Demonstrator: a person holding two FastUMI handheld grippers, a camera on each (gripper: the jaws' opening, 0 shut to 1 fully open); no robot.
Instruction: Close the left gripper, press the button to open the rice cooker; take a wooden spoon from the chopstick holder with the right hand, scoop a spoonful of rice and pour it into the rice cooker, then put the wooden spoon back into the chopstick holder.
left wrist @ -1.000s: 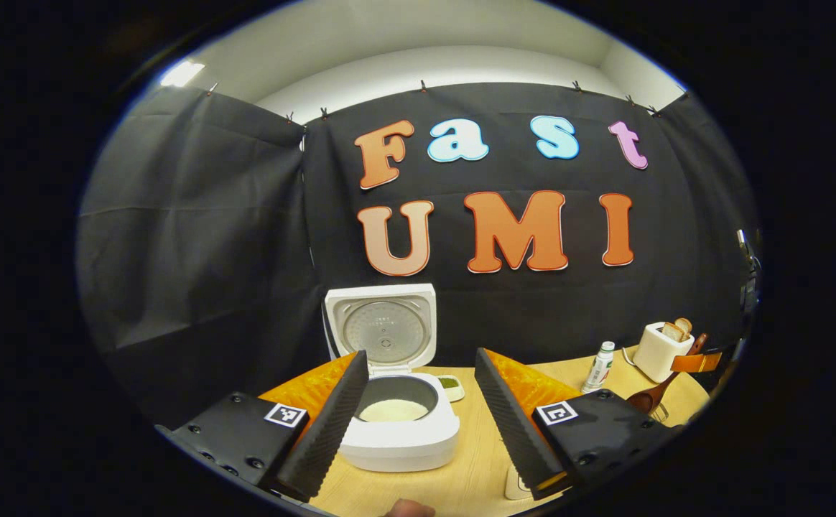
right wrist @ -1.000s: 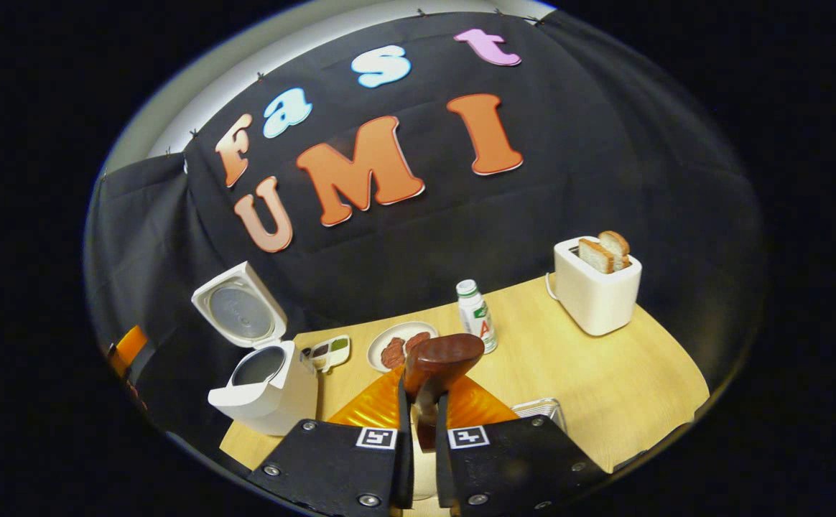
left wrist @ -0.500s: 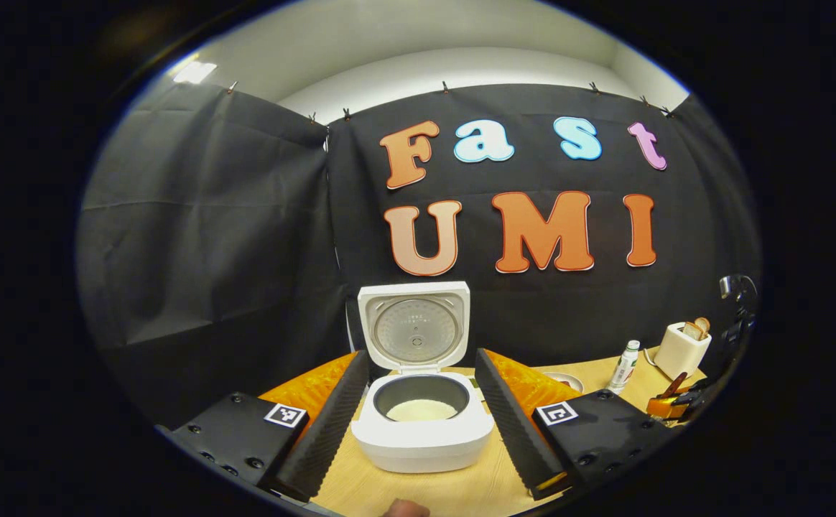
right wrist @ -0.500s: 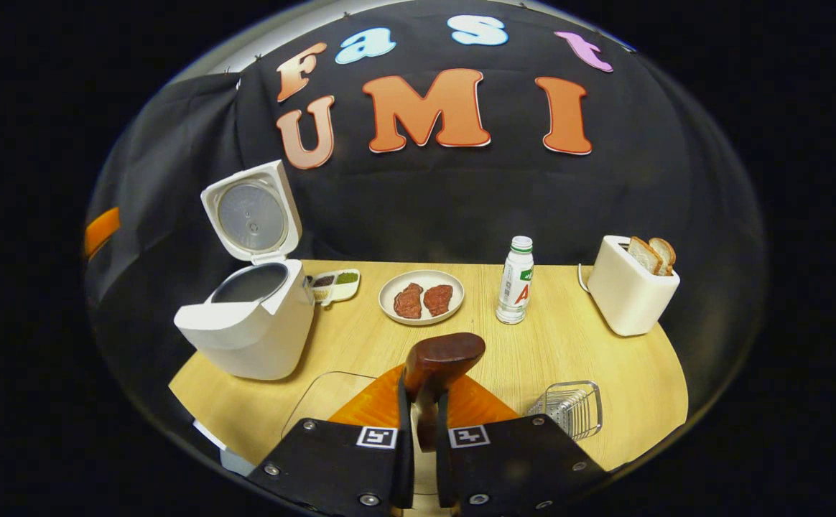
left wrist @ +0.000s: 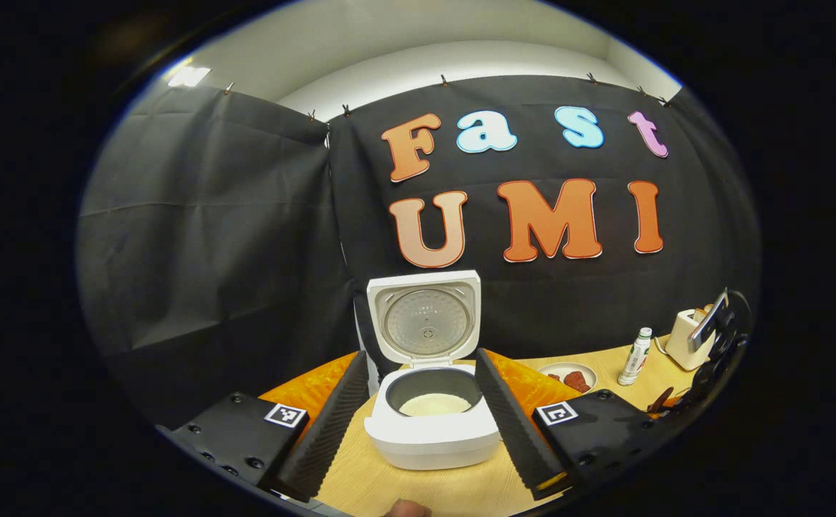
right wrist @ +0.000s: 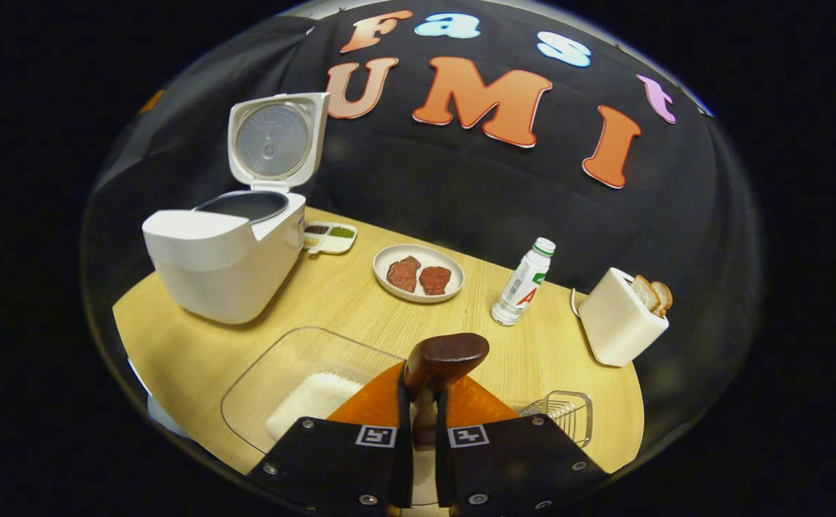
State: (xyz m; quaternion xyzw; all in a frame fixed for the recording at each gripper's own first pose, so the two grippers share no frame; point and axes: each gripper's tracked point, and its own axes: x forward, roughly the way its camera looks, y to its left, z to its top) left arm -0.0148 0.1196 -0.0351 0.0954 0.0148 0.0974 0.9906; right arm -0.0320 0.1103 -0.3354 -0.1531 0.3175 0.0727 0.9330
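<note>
Rice cooker (right wrist: 220, 251): at ten o'clock, lid up, rice inside.
Right gripper (right wrist: 418, 424): clamped on the wooden spoon (right wrist: 443, 355).
Left gripper (left wrist: 418, 424): fingers spread, empty.
Chopstick holder (right wrist: 562, 416): at four o'clock, awaiting the spoon's return.
Judgement: pour apparently made; return outstanding.

Lighting even and moderately bright, ceiling lamp (left wrist: 187, 75) glaring at 10 o'clock in left gripper view; soft shadows on bench (right wrist: 332, 301); strong fisheye bowing toward edges; focus sharp, rims dim.
</note>
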